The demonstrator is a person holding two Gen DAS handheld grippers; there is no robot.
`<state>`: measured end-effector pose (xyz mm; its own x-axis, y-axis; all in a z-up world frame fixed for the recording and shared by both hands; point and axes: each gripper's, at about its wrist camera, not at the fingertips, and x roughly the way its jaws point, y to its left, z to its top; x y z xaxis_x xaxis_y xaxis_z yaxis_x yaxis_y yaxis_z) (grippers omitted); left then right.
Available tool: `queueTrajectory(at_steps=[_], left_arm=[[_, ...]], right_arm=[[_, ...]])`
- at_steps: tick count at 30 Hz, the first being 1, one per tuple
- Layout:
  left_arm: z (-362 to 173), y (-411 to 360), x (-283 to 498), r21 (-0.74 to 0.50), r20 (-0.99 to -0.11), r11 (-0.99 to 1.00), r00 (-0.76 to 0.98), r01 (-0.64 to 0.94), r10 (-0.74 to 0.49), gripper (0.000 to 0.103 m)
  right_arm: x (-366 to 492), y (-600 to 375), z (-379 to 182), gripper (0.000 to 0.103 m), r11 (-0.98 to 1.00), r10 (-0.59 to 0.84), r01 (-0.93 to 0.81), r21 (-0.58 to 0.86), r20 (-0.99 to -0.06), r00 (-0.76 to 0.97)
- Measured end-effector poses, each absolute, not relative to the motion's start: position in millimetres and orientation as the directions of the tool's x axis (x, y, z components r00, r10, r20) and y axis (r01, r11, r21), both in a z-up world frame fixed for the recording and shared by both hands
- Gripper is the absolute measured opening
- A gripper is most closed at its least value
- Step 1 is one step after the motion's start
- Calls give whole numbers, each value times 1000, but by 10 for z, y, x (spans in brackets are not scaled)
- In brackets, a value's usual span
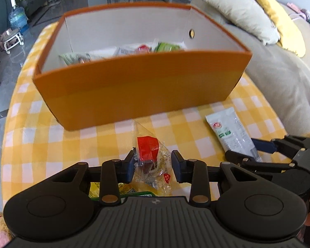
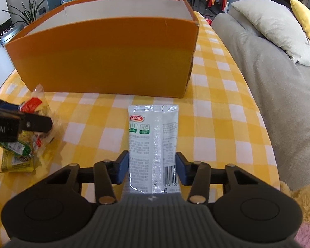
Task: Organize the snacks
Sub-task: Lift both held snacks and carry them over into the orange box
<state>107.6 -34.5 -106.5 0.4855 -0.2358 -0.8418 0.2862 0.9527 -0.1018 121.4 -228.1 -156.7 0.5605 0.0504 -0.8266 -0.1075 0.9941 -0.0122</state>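
An orange box (image 1: 134, 91) with a white inside stands on the yellow checked table (image 1: 72, 136) and holds several snack packs (image 1: 124, 51). My left gripper (image 1: 153, 166) is open around a clear packet with a red label (image 1: 148, 150); its pads sit close on both sides. My right gripper (image 2: 152, 170) is open around a white snack packet (image 2: 153, 142) that lies flat on the table, pads near its edges. The white packet (image 1: 231, 132) and right gripper show at the right of the left wrist view. The red-label packet (image 2: 34, 107) shows at the left of the right wrist view.
A green and yellow packet (image 2: 16, 155) lies under the left gripper on the table. A grey sofa (image 2: 279, 82) with beige (image 2: 272, 29) and yellow cushions runs along the table's right edge. A plush toy (image 2: 299, 196) lies at the near right.
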Motion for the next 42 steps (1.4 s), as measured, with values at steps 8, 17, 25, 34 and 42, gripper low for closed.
queueTrajectory(at_steps=[8, 17, 25, 34, 42], left_arm=[[-740, -266, 971, -148, -804, 952, 527, 267, -273, 40], [-405, -247, 908, -148, -751, 948, 592, 281, -292, 40], [-149, -112, 1029, -133, -720, 953, 634, 273, -282, 40], [178, 138, 1494, -136, -697, 954, 659, 265, -283, 40], [242, 255, 2099, -185, -744, 941, 585, 285, -323, 40]], right_arm=[[1048, -2300, -1289, 45, 993, 96, -117, 32, -799, 594], [841, -2286, -864, 45, 986, 160, -147, 83, -732, 662], [974, -2161, -492, 45, 971, 222, -217, 98, -694, 685], [1544, -1996, 59, 45, 958, 253, -278, 70, -661, 707], [2213, -1836, 249, 45, 951, 264, -300, 72, -692, 672]])
